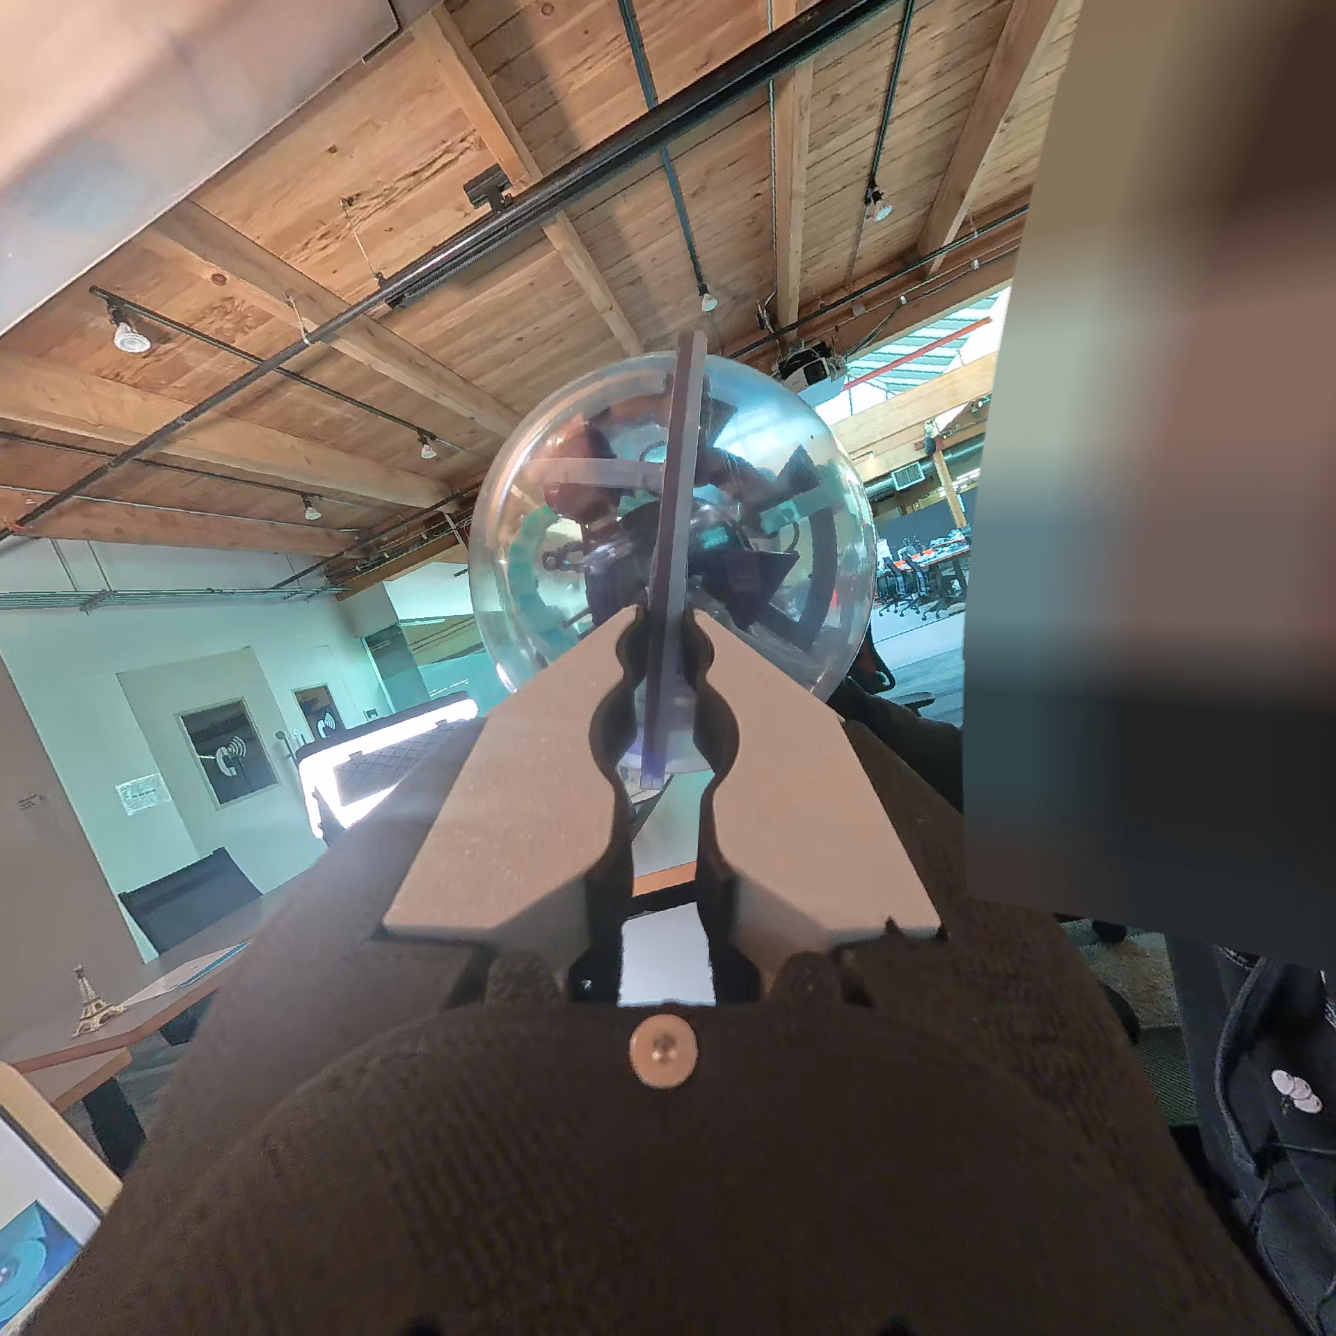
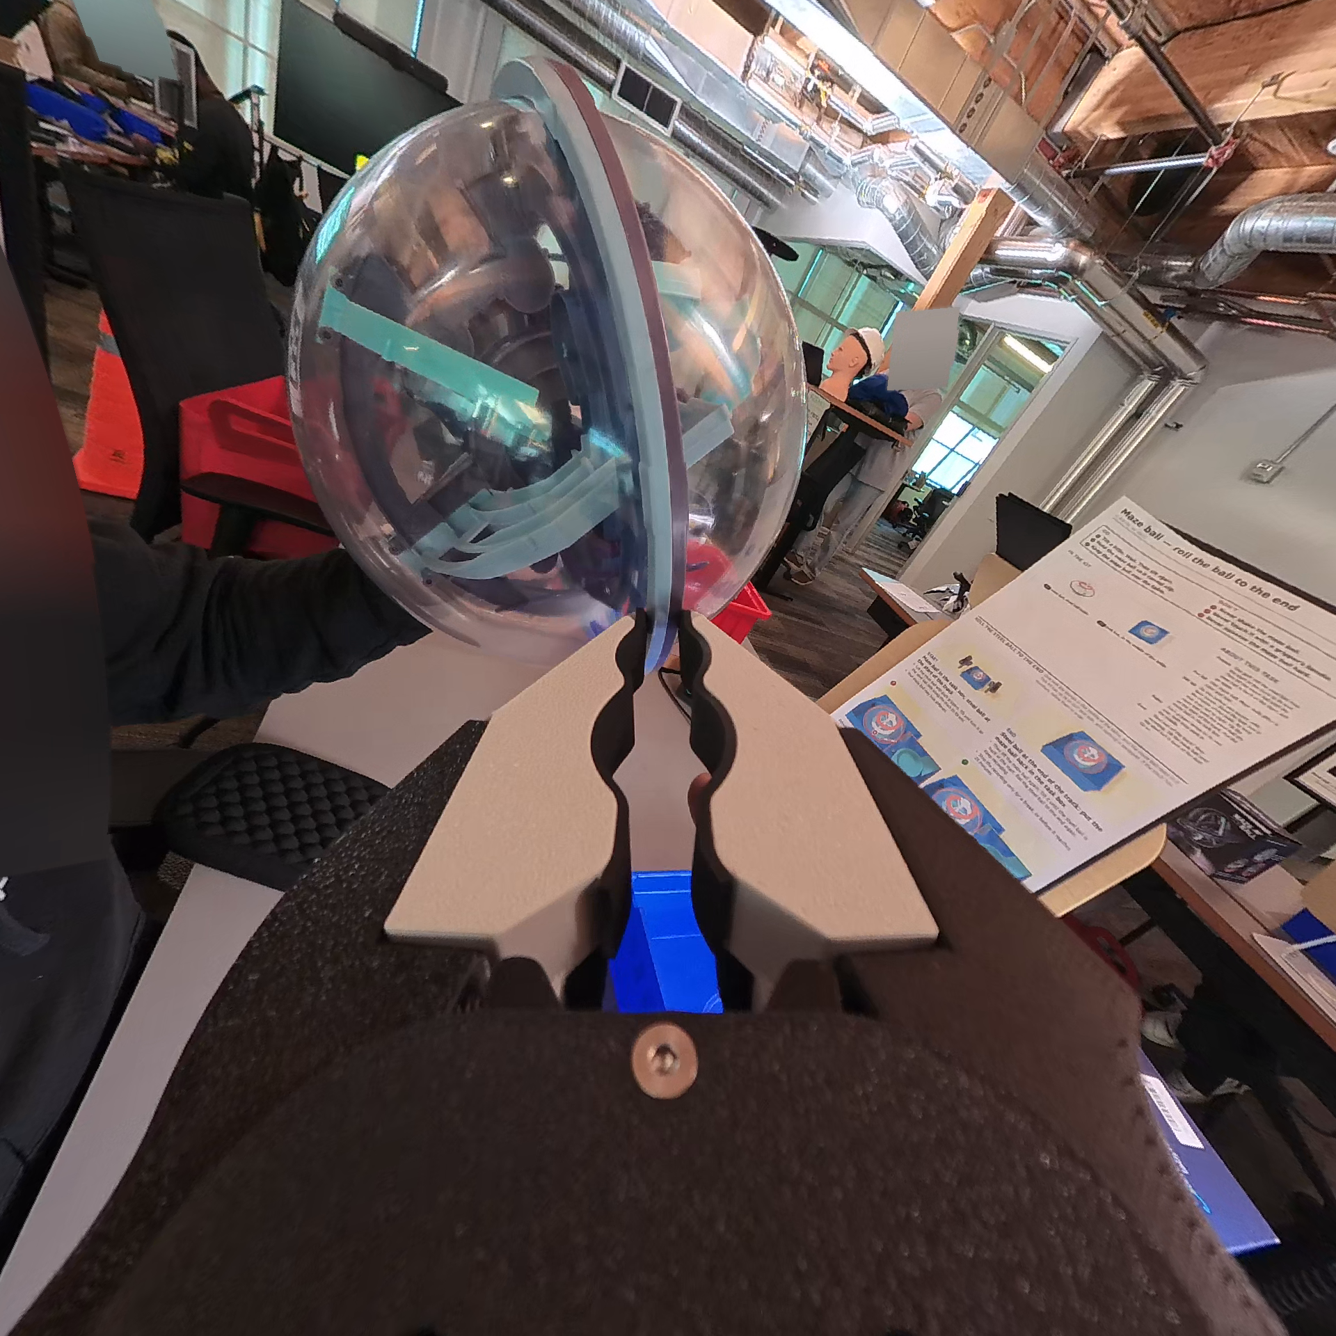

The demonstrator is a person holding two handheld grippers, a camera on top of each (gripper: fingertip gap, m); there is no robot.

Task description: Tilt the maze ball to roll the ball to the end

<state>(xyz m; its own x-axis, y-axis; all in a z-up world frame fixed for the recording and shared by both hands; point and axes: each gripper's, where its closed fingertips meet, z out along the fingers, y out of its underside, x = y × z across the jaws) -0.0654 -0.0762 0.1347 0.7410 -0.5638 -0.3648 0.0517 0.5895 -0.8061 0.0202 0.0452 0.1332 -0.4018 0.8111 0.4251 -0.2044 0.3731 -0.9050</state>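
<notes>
A: Looking through the left wrist view, where is the maze ball [image 1: 672, 520]?

B: Held aloft against the ceiling; the left gripper [image 1: 669, 622] has its fingers pinching the thin rim [image 1: 676, 578].

A: And the right wrist view?

B: The right gripper [image 2: 659, 623] pinches the rim [image 2: 636, 340] too, at its lower edge, above the tabletop [image 2: 405, 694].

A: Handling?

B: Likely light, rigid, slick clear plastic; the rim looks the only sure hold. I can't find the small ball.
</notes>
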